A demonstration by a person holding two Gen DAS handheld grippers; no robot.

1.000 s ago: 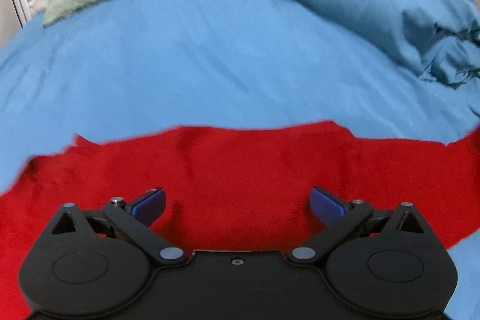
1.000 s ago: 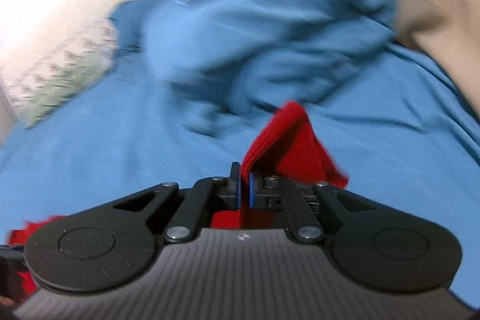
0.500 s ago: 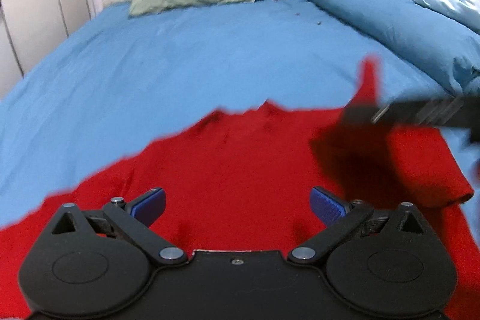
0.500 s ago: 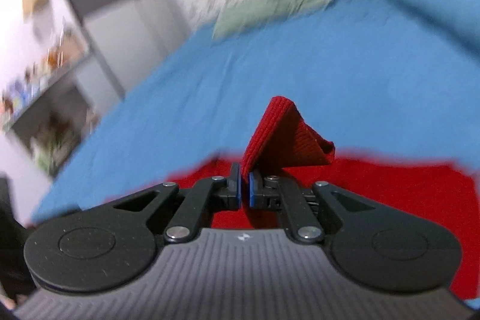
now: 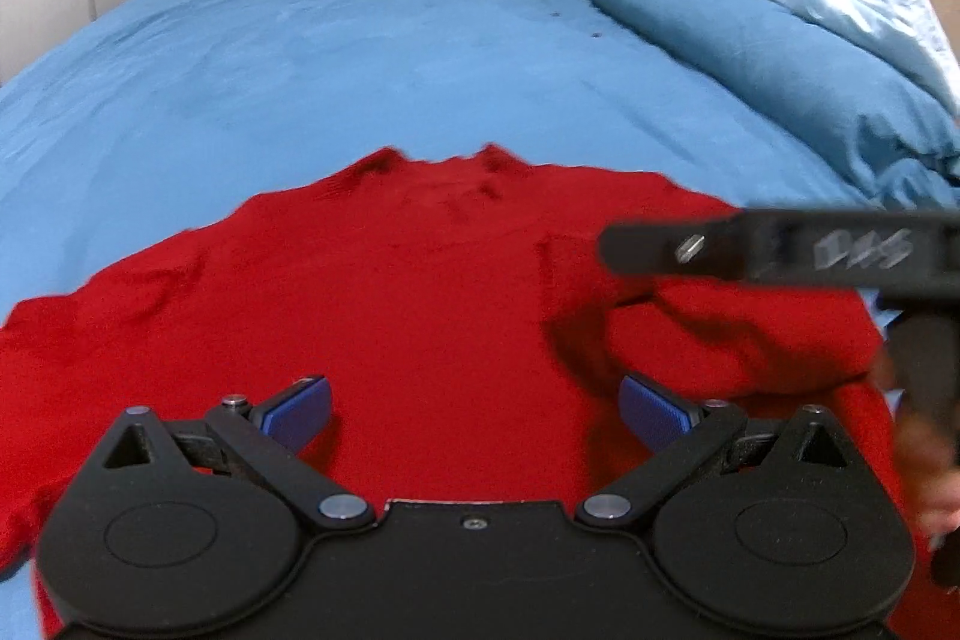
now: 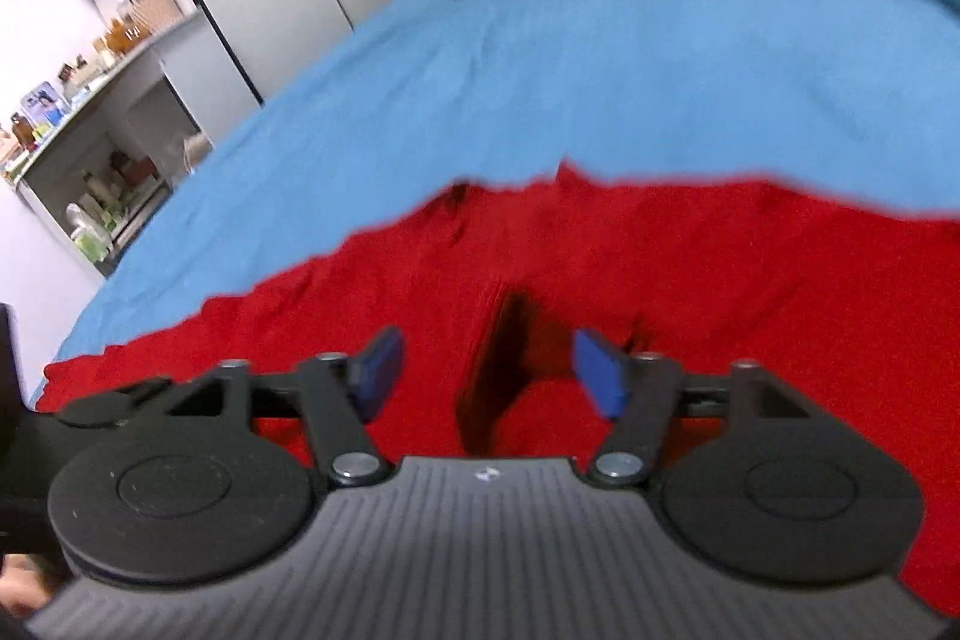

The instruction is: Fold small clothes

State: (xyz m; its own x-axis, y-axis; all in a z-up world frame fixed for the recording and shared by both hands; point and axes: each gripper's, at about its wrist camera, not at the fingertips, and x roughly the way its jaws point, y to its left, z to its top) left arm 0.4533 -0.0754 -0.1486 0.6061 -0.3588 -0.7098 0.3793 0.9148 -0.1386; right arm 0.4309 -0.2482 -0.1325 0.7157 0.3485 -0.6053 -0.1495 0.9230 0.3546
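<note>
On our left, the red sweater (image 5: 420, 292) lies spread flat on the blue bed (image 5: 360, 58), neckline pointing away from us toward the pillows. Its left sleeve (image 5: 108, 304) runs straight out to the left edge of the left wrist view, unfolded. That is the relation our coming move turns on: the sleeve's long axis runs sideways, across the line of our tools, and its free end lies well out to the left.

Our left tool (image 5: 474, 409) hangs over the lower middle of the sweater's body with its blue pads spread wide and nothing between them. It is the nearer of the two to that outstretched sleeve, so we judge that it is the one to swing leftward, pinch the cuff end and carry it in over the body.

Moving right, the right sleeve (image 5: 720, 316) lies doubled over the body, a ridge of cloth just under our right tool (image 6: 486, 370). That tool is also spread apart and holds nothing; in its own view a raised fold of cloth (image 6: 498, 370) stands between the pads without either of them closing on it. Seen from the left view, it reaches in from the right above the folded sleeve.

Further right, the rolled blue duvet (image 5: 750, 52) lies well apart from the sweater.
</note>
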